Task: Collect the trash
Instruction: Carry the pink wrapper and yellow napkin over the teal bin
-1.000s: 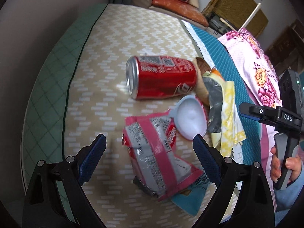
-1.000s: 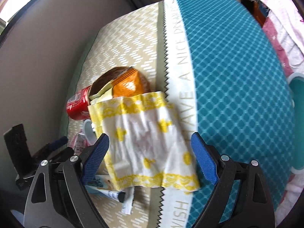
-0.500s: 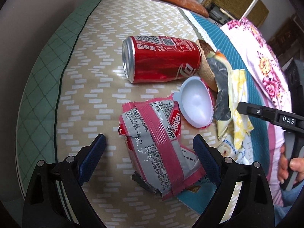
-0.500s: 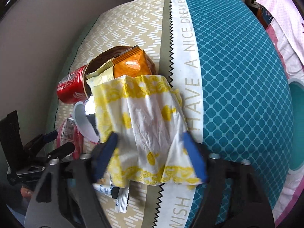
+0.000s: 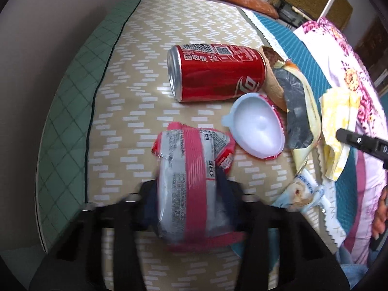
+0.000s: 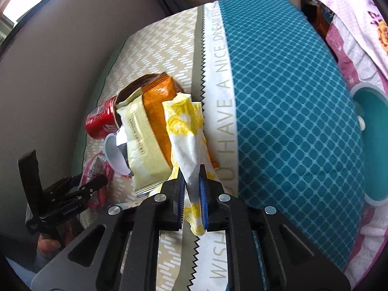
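Both grippers are closing on litter lying on the bed point(image 5: 184, 24), each taking one piece so that two go at once.

The left gripper point(image 5: 186, 203) is squeezing its jaws in on the red-and-silver snack wrapper point(image 5: 186, 169), which is bulging up between the blurred pads; it lies on the beige chevron panel toward the bed's near edge. The right gripper point(image 6: 191, 194) is pinching the yellow-and-white paper napkin point(image 6: 186, 131), which is bunched into a narrow pleat between the blue pads point(image 6: 203, 194), the jaws nearly together, over the zigzag seam where the beige panel meets the teal one.

The left wrist view is showing what remains: a red cola can point(image 5: 215, 72) on its side near the middle of the beige panel, a white plastic cup point(image 5: 257, 131) tipped just beside it, a cream-edged foil pouch point(image 5: 298, 111), and a small blue-and-white wrapper point(image 5: 300, 189) close to the near edge.

The right wrist view alone is showing the orange face of that pouch point(image 6: 157, 97), the teal quilt running to the far side, and the hand point(image 6: 46, 243) under the left gripper's handle.
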### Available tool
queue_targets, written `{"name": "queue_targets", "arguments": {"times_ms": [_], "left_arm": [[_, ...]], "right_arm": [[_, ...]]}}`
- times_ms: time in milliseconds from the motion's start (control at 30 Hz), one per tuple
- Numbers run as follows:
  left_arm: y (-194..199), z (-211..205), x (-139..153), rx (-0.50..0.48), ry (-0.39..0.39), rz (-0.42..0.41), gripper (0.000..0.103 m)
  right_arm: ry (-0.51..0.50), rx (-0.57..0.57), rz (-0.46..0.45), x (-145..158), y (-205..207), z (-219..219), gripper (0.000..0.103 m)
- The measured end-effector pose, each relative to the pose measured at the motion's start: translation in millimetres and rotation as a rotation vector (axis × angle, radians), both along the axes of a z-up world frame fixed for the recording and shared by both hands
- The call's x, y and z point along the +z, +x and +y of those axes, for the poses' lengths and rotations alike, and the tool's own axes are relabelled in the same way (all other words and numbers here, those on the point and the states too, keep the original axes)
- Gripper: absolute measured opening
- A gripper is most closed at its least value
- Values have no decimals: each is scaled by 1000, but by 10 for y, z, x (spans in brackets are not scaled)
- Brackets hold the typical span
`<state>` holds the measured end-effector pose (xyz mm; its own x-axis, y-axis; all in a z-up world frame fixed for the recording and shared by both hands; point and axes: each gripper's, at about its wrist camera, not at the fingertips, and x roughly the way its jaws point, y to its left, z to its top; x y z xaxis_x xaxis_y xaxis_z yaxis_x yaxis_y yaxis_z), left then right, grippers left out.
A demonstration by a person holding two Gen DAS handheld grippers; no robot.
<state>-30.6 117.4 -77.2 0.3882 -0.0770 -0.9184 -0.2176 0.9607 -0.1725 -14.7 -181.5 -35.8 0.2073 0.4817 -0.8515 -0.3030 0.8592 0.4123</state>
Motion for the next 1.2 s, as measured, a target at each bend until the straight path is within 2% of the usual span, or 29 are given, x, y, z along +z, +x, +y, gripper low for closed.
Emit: {"name": "queue_targets", "arguments": {"times_ms": [100, 300, 467, 667, 867, 1200], "left_arm": [[-19, 96, 57, 28, 12, -8, 22], [-74, 245, 311, 66, 6, -51, 22], [-18, 84, 560, 4, -15, -105, 22], [304, -507, 721, -143, -22, -141, 22], [641, -1168, 838, -300, -31, -188, 22], [1095, -2174, 779, -489, -29, -180, 22]], "right_arm": [[17, -23, -3, 60, -21, -117, 10], [66, -58, -26, 242, -60, -336, 10], [89, -96, -48, 307, 23, -500, 10], [121, -153, -55, 364, 83, -768, 10], [154, -217, -108, 526, 161, -1088, 10], [212, -378, -151, 599, 387, -1847, 11]]}}
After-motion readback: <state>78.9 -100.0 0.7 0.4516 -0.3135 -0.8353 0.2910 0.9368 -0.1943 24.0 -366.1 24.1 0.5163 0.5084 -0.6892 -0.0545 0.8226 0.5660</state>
